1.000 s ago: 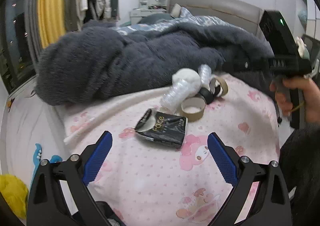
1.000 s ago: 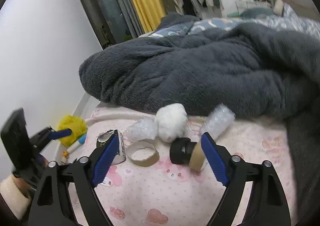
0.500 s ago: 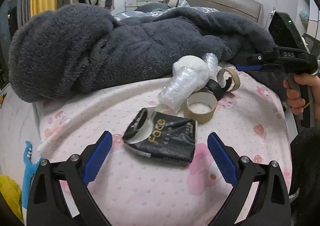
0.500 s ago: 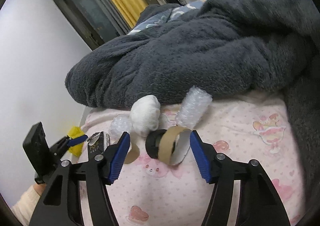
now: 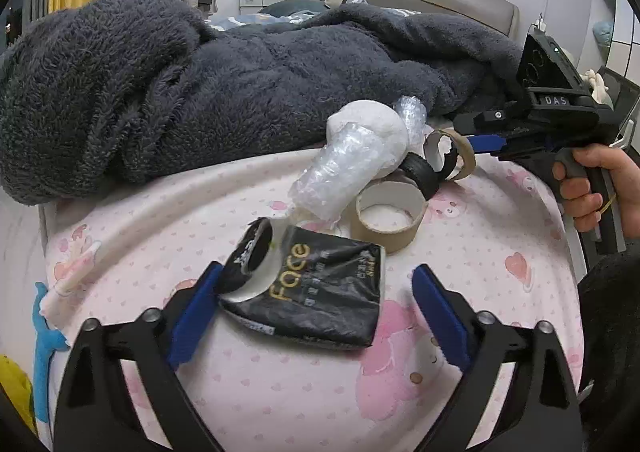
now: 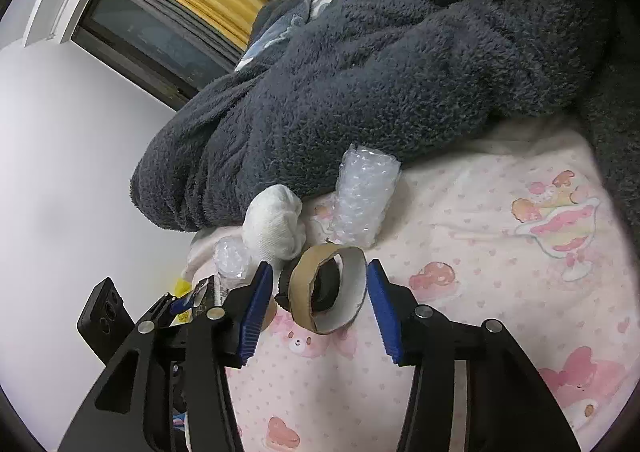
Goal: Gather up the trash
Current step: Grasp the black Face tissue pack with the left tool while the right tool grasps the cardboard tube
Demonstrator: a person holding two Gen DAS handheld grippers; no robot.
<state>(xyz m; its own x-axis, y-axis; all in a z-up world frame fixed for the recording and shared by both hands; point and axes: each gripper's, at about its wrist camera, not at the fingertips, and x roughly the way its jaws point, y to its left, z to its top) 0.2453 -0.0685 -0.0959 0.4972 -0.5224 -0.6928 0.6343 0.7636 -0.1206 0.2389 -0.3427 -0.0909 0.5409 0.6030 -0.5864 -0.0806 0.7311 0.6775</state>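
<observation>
Left hand-held gripper [image 5: 316, 304] is closing around the black packet [image 5: 316, 292], far pad not touching. Right hand-held gripper [image 6: 320, 292] is closing astride the cardboard ring [image 6: 328, 288] on the bed [image 6: 480, 292], not yet clamped.

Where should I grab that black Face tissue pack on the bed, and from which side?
Probably come down from the near side and pinch the black pack across its left and right edges. It lies flat and slack on the pink sheet, and the cardboard ring and bubble wrap crowd its far side.
</observation>
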